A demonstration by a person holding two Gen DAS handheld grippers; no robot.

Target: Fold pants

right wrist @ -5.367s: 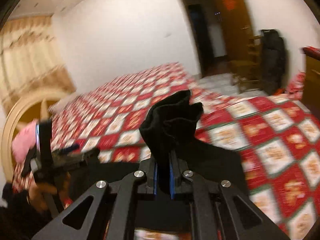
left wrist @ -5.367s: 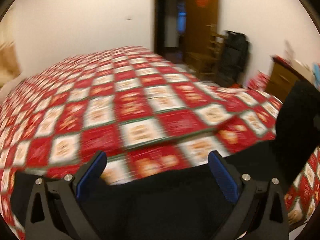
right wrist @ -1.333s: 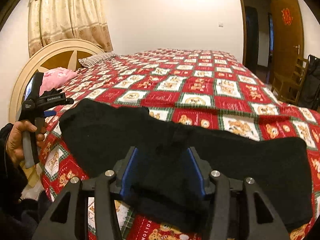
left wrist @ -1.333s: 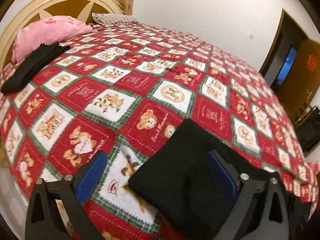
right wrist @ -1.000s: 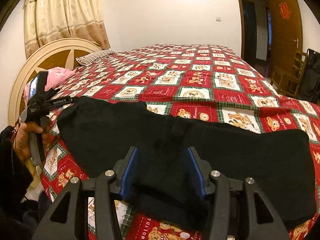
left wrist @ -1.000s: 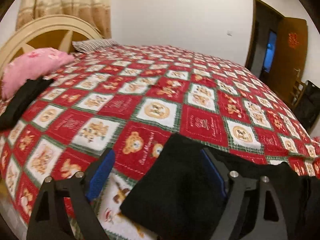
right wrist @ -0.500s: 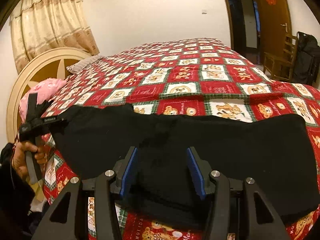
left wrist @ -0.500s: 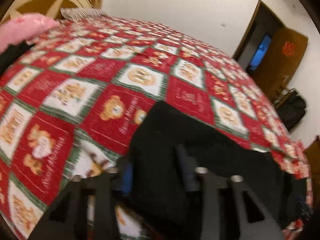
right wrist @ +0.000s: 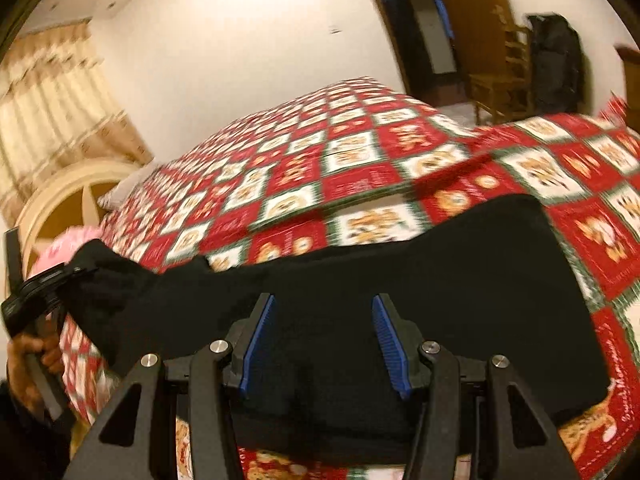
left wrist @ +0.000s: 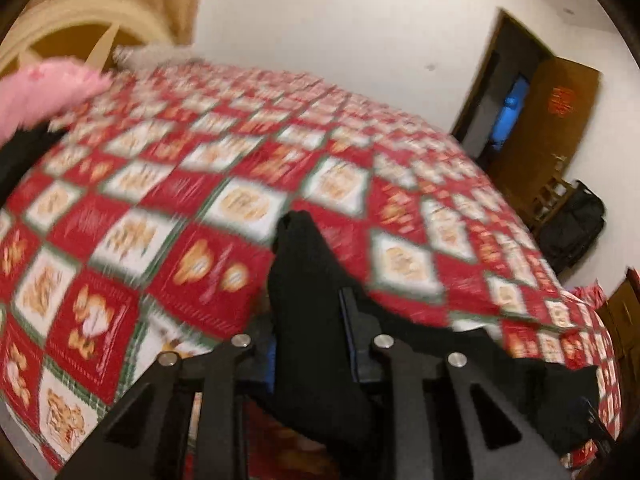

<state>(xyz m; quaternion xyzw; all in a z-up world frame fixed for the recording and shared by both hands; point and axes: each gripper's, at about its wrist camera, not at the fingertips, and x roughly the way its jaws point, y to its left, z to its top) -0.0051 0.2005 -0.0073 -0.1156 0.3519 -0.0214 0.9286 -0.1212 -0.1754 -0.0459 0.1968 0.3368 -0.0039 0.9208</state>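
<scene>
The black pants (right wrist: 460,280) lie spread along the near edge of the bed, on the red teddy-bear quilt (right wrist: 360,152). My left gripper (left wrist: 310,312) is closing its jaws on a raised fold of the pants (left wrist: 304,264), with the cloth pinched between the pads and standing up past them. The right wrist view shows that left gripper (right wrist: 70,274) at the far left, in a hand (right wrist: 28,352), lifting the pants' left end. My right gripper (right wrist: 324,300) hovers open over the middle of the pants, blue pads apart and pressing on nothing.
A pink pillow (left wrist: 44,92) and a dark garment (left wrist: 16,160) lie by the cream headboard (left wrist: 80,20). Beyond the bed's right side are a brown door (left wrist: 552,128), a wooden chair (right wrist: 500,88) and a black bag (right wrist: 556,64).
My left gripper went from wide open around the pants' end to shut on it and lifted the cloth. The right gripper slid sideways and rolled, jaws unchanged.
</scene>
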